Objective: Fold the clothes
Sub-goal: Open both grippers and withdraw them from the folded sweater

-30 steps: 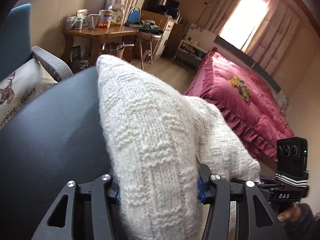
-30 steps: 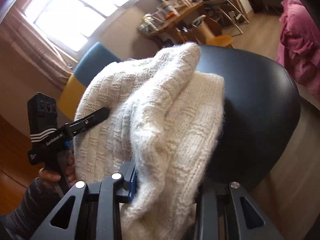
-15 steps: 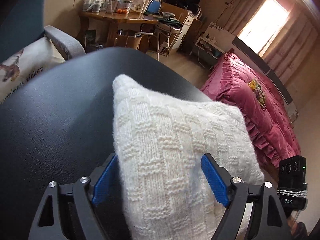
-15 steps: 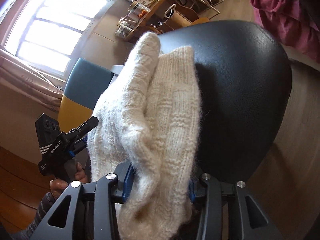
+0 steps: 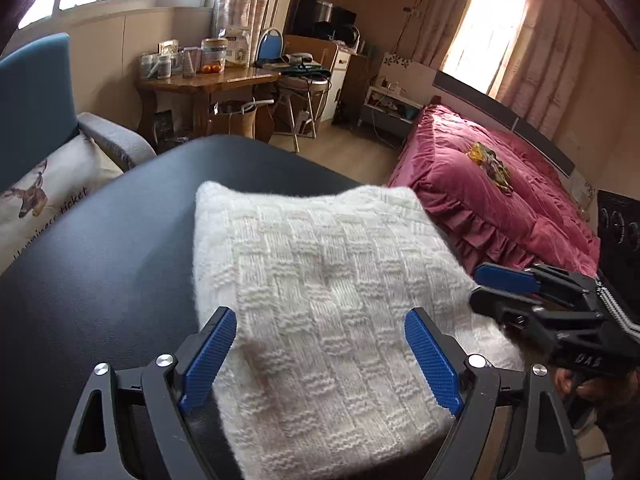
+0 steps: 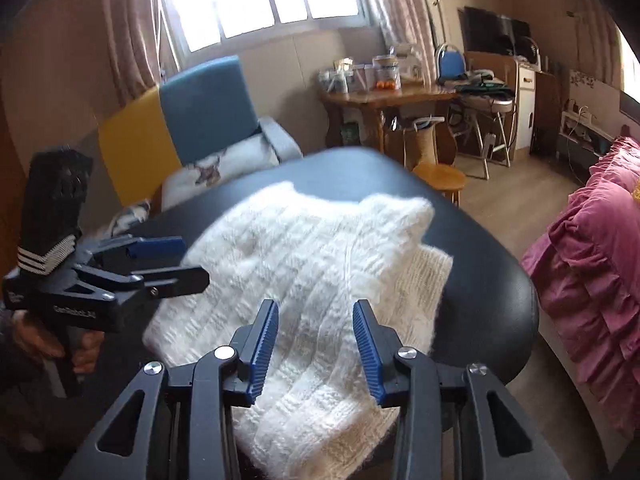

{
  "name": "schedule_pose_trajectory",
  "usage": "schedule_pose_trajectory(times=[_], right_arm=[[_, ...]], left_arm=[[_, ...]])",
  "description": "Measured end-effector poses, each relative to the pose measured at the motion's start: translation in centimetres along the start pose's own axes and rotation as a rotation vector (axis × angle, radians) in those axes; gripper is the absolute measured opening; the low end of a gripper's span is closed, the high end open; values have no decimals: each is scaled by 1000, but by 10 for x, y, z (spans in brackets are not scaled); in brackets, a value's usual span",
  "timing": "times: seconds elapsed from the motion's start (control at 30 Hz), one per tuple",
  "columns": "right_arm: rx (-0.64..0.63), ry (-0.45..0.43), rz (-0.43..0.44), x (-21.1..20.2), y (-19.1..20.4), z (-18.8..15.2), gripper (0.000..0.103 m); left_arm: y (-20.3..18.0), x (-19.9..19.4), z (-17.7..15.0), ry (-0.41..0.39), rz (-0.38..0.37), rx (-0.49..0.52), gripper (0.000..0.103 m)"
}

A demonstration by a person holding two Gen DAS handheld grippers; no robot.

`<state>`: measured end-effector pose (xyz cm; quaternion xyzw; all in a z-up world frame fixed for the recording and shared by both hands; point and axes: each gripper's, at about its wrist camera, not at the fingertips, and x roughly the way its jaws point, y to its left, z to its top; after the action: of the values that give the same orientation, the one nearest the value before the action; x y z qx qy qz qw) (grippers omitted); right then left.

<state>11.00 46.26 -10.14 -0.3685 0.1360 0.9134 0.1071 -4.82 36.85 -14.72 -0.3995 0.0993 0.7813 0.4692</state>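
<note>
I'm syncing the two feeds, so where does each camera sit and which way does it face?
Left wrist: on the left gripper, looking down its open fingers over the white knitted garment on the black table; right gripper at right.
Right wrist: on the right gripper, jaws closing, not pressing the garment; left gripper and a hand at left.
Shared: garment, table, red bed, wooden desk.

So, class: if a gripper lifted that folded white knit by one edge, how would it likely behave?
The white knit would probably sag and unfold: it is soft, with layers lying loosely on the black table. It looks light for its bulk, being fluffy, open yarn. It seems unlikely to slip, since its fuzzy, ridged texture should catch on ribbed pads.
</note>
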Motion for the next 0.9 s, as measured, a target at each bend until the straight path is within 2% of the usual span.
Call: schedule_pose_trajectory(times=[0.03,0.1,0.13,0.23,0.37,0.57,0.63,0.77,0.83,0.9], right_arm=[[-8,71,-32,19,-5,-12,36],[25,95,-32,35,-26,-44,35],[40,67,-21,33,-33,-51,34],[75,65,-27,33,-39,-57,33],[77,55,-58,35,-33,-55,33],[103,6,-136,16,-16,-47,37],[141,-27,-154,3,-10,-41,37],[139,-118,-239,-28,12,-31,37],[126,-136,-273,-38,23,-27,37],[109,-134,-259,-40,35,-24,37]], left_arm=[[-2,7,-5,17,9,-1,87],[-5,18,-16,33,55,25,87],[-7,24,-21,41,79,37,87],[-13,34,-32,45,132,50,88],[-11,32,-30,27,144,-12,91],[-21,3,-20,-14,279,-32,92],[-23,-16,-16,-50,320,-42,99],[-31,-59,-15,-136,349,-39,103],[-34,-78,-15,-161,410,-54,103],[-37,-91,-15,-162,482,-56,103]])
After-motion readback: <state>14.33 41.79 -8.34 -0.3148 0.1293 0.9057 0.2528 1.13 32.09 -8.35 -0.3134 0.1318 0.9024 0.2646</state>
